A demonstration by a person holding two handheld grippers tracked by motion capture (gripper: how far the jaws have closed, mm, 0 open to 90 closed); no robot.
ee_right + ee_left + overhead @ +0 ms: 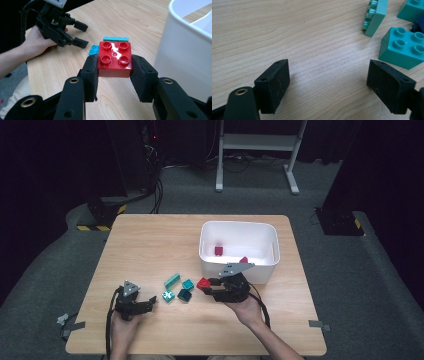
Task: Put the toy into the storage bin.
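At the bottom of the right gripper view, the right gripper is seen closest, its two black jaws clamped on the sides of a red brick that is held clear of the table, studs up. In the high view this brick is found just right of centre, at the gripper's left tip, just in front of the white tub. The tub's wall is seen along the right edge of the right gripper view. Inside the tub two dark red pieces are seen. Left of the red brick, a cluster of teal bricks is laid on the wooden table. Further left, in the lower left of the high view, the left gripper is held low by a hand, jaws spread wide with nothing between them. In the left gripper view bare wood is seen between the pads, and a teal brick lies at the right edge, just beyond the right jaw.
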